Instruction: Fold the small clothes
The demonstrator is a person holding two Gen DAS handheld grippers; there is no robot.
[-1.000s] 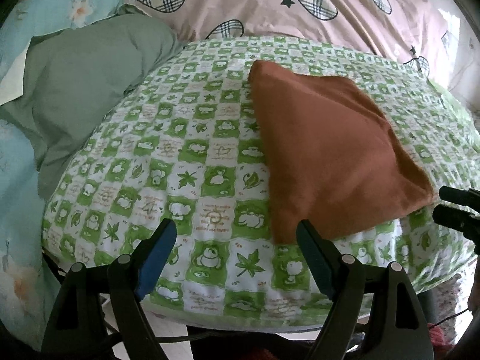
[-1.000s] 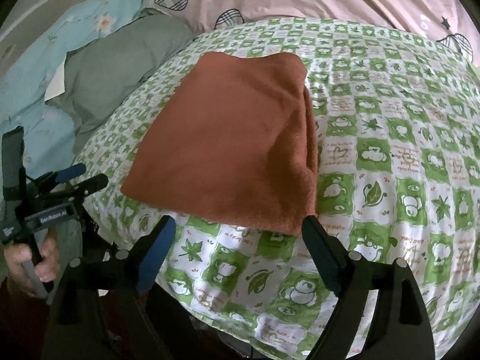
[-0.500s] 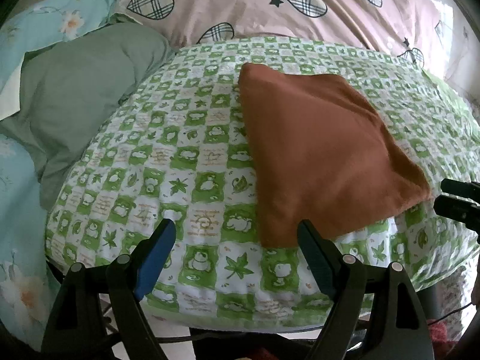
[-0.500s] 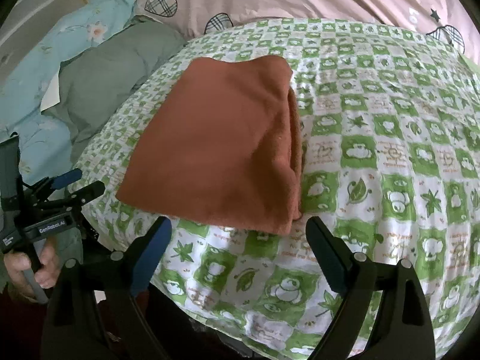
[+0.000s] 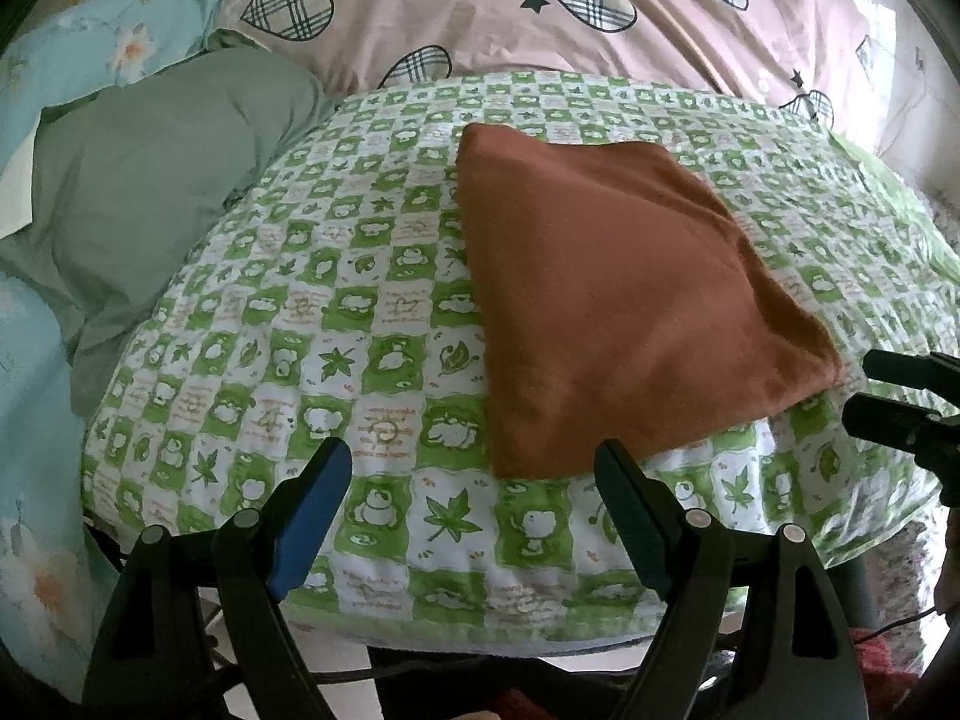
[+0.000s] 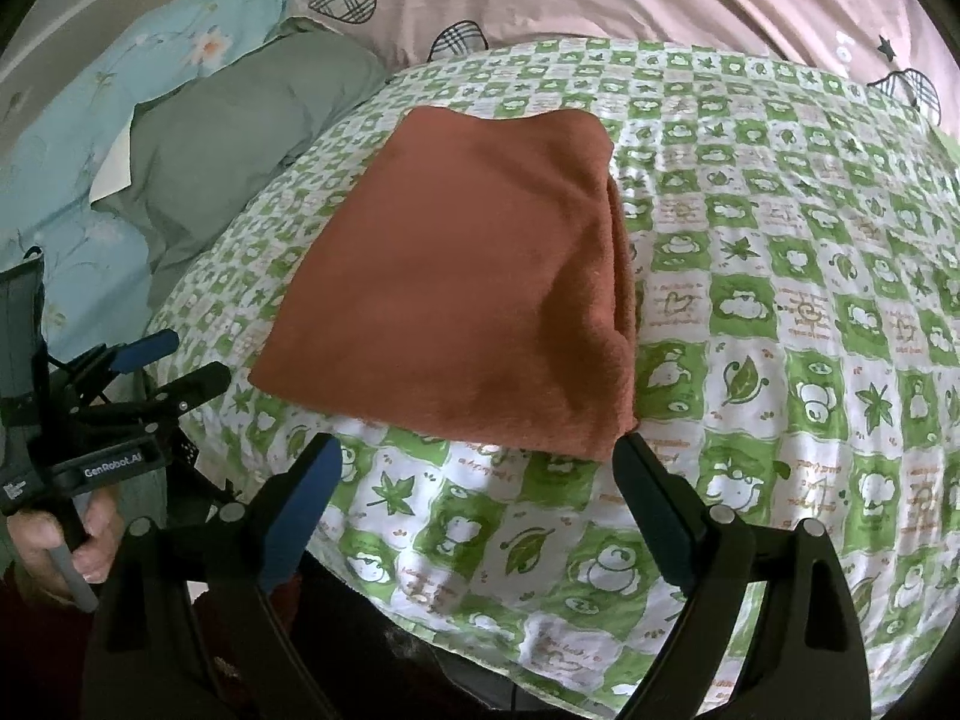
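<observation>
While nothing is being held at this moment, both tools are hanging back off the near edge of the bed, and that spacing looks deliberate. Starting at the left, a grey-green pillow [image 5: 150, 192] is lying pushed against the pale blue flowered bedding [image 5: 36, 408], out of the way, so the green checked quilt [image 5: 336, 324] is serving as the working surface. The left gripper [image 5: 471, 495] is hovering just off the quilt's front edge with its jaws spread wide and nothing between them; its fingers are pointing at the near left corner of the brown cloth [image 5: 606, 300], probably because that corner is the easiest place to pinch.

The brown cloth is lying flat on the quilt, toward the middle, already doubled over: in the right wrist view its right side [image 6: 621, 300] is showing stacked layers, so I judge at least one fold is done. It is sitting square and smooth, which suggests it is either finished or waiting for one more fold.

Further right, the right gripper [image 6: 480, 480] is likewise released and empty, poised before the cloth's near edge, its right finger [image 6: 648, 492] just beside the layered corner. Behind everything, the pink heart-print duvet [image 5: 540, 18] is bunched up.
</observation>
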